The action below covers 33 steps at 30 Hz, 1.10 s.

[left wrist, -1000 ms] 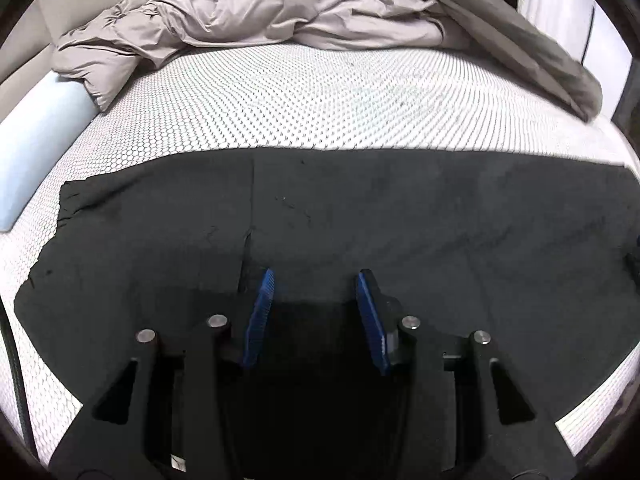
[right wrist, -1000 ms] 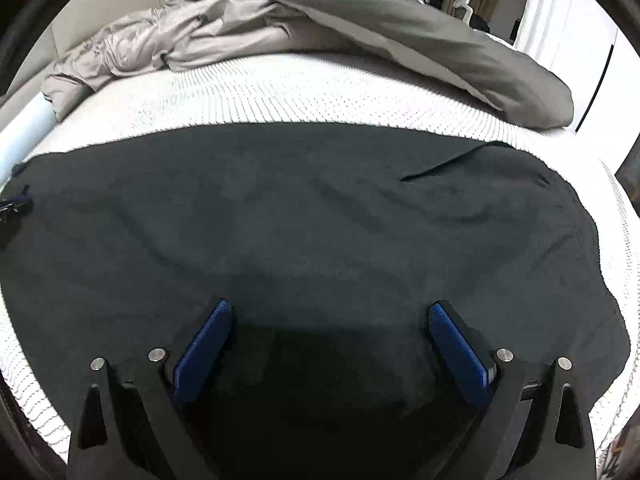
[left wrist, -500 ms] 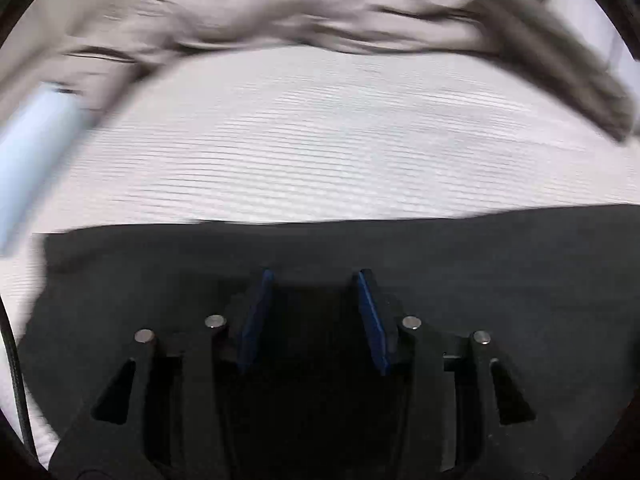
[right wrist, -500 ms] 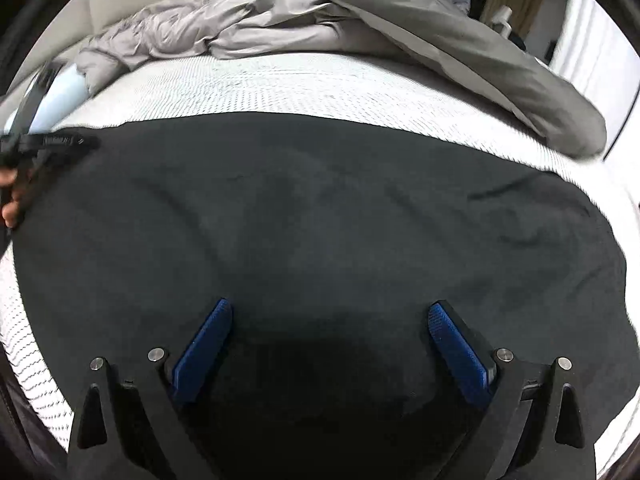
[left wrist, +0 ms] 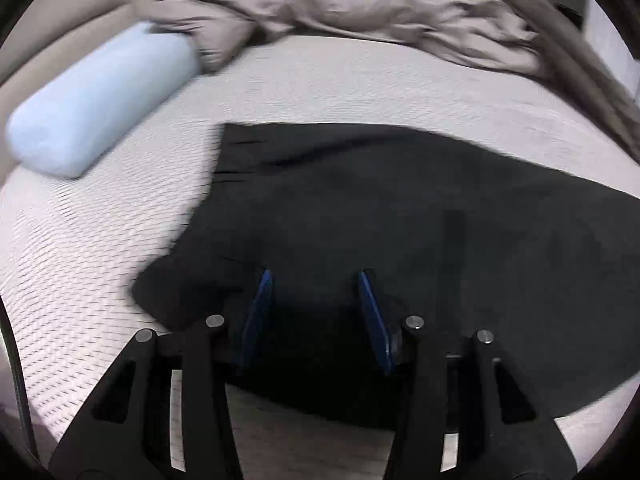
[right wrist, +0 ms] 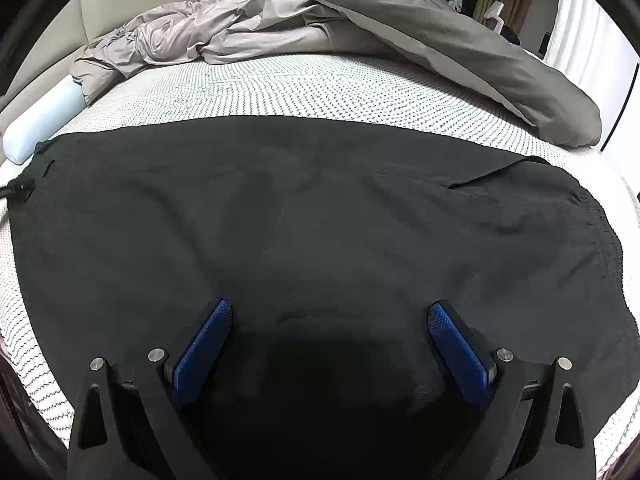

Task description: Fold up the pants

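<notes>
1. We see the black pants (right wrist: 304, 216) spread flat on the bed (right wrist: 320, 88), filling the middle of the right wrist view.
2. Our right claw (right wrist: 330, 320) gapes wide above the cloth, gripping nothing.
3. Our left claw (left wrist: 316, 292) is narrow and closing over the pants' left end, its pads not pressing on the cloth.
4. A pale blue bolster (left wrist: 100, 100) lies at 10 o'clock; a grey duvet (right wrist: 400, 20) is heaped at 12.
</notes>
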Each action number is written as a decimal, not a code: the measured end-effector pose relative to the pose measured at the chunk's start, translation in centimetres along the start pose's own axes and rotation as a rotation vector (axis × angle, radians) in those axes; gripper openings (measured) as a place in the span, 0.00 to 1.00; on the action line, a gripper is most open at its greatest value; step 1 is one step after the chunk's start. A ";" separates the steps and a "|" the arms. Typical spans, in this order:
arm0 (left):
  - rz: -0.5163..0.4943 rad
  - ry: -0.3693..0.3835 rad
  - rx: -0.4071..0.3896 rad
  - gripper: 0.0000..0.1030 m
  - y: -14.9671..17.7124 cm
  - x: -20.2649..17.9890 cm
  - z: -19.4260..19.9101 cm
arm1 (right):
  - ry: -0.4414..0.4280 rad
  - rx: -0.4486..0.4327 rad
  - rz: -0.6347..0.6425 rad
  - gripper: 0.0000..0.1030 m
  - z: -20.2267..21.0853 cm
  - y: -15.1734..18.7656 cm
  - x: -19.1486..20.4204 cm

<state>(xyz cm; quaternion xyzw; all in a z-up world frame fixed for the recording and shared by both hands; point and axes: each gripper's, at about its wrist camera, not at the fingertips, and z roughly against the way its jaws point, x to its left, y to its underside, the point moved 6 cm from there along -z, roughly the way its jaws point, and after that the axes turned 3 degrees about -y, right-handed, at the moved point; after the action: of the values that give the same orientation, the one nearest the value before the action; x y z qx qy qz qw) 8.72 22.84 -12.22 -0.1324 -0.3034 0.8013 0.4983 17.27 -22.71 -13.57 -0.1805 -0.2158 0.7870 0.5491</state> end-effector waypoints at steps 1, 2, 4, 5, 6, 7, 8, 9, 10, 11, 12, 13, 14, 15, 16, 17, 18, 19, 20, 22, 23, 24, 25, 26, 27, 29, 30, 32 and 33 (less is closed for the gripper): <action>0.013 0.011 -0.003 0.28 0.2 0.9 0.1 | 0.000 -0.001 -0.001 0.97 0.1 0.0 0.0; 0.013 0.013 -0.008 0.26 0.2 1.3 0.3 | 0.004 -0.001 -0.002 0.97 0.1 0.1 0.0; 0.017 0.005 -0.021 0.26 0.0 1.4 1.2 | 0.012 -0.001 -0.004 0.97 0.2 0.2 0.0; 0.016 0.023 -0.032 0.27 -0.3 0.9 1.8 | 0.014 0.000 -0.004 0.97 0.3 0.2 0.1; 0.009 0.054 -0.040 0.27 -0.6 0.3 2.2 | 0.018 0.001 -0.006 0.97 0.3 0.2 0.1; -0.005 0.102 -0.051 0.29 -1.1 -0.6 2.6 | 0.020 0.001 -0.008 0.97 0.3 0.2 0.1; -0.031 0.144 -0.055 0.34 -2.4 -2.2 2.1 | 0.022 0.002 -0.008 0.97 0.3 0.2 0.1; -0.048 0.151 -0.047 0.36 -3.2 -2.8 1.4 | 0.024 0.002 -0.006 0.97 0.3 0.2 0.2; -0.068 0.138 -0.022 0.36 -3.8 -3.5 0.1 | 0.026 0.002 -0.004 0.97 0.3 0.2 0.3; -0.072 0.108 -0.005 0.36 -4.3 -3.9 -0.8 | 0.027 0.002 -0.002 0.97 0.3 0.2 0.3; -0.061 0.047 0.021 0.36 -4.4 -3.5 -2.2 | 0.025 0.001 -0.002 0.97 0.3 0.3 0.3; -0.030 0.006 0.027 0.36 -4.6 -2.6 -3.1 | 0.022 0.000 -0.004 0.97 0.4 0.4 0.2; 0.008 -0.015 0.021 0.26 -4.7 -1.7 -3.5 | 0.019 -0.001 -0.005 0.97 0.4 0.4 0.2; 0.060 -0.028 0.024 0.17 -4.9 -0.6 -3.6 | 0.019 -0.001 -0.005 0.97 0.5 0.5 0.1; 0.105 -0.047 0.022 0.05 -5.0 0.3 -3.5 | 0.019 -0.002 -0.005 0.97 0.5 0.5 0.0; 0.140 -0.050 0.011 0.04 -5.3 0.8 -3.4 | 0.020 -0.005 -0.008 0.97 0.5 0.6 0.0; 0.157 -0.035 -0.001 0.04 -5.3 0.8 -3.0 | 0.022 -0.006 -0.008 0.97 0.5 0.6 0.0; 0.161 -0.006 -0.016 0.05 -5.5 0.4 -2.6 | 0.027 -0.006 -0.006 0.97 0.5 0.6 0.0; 0.138 0.067 -0.037 0.05 -5.8 -0.8 -2.3 | 0.029 -0.006 -0.004 0.97 0.4 0.5 0.0; 0.089 0.095 -0.009 0.08 -5.9 -2.4 -3.1 | 0.027 -0.005 -0.003 0.97 0.4 0.5 -0.1; 0.085 0.014 0.019 0.08 -5.6 -2.3 -3.9 | 0.024 -0.006 -0.003 0.97 0.4 0.5 -0.1; 0.102 -0.070 0.033 0.08 -5.4 -1.7 -4.5 | 0.022 -0.007 -0.003 0.97 0.4 0.5 -0.1; 0.134 -0.100 0.030 0.08 -5.4 -1.2 -4.7 | 0.020 -0.008 -0.002 0.97 0.5 0.6 -0.1; 0.150 -0.099 0.028 0.08 -5.4 -1.3 -4.3 | 0.020 -0.010 -0.002 0.97 0.5 0.6 -0.2; 0.153 -0.104 0.024 0.08 -5.3 -1.4 -3.6 | 0.022 -0.011 -0.003 0.97 0.6 0.7 -0.3; 0.150 -0.052 -0.010 0.08 -4.9 -2.2 -1.3 | 0.029 -0.017 -0.004 0.97 0.9 0.7 -0.4; 0.145 -0.022 -0.023 0.08 -4.5 -2.6 -0.3 | 0.035 -0.023 -0.003 0.97 1.2 0.7 -0.3; 0.131 0.065 -0.064 0.15 -3.0 -4.3 2.7 | 0.012 -0.037 0.008 0.97 2.2 0.8 0.1; 0.099 0.123 -0.083 0.21 -2.1 -6.0 4.3 | -0.009 -0.041 0.019 0.97 2.7 0.8 0.5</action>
<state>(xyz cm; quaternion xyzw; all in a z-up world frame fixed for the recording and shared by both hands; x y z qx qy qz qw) 10.82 16.76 -8.10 -0.2165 -0.2983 0.8021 0.4699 15.03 -22.83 -11.77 -0.1906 -0.2327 0.7883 0.5368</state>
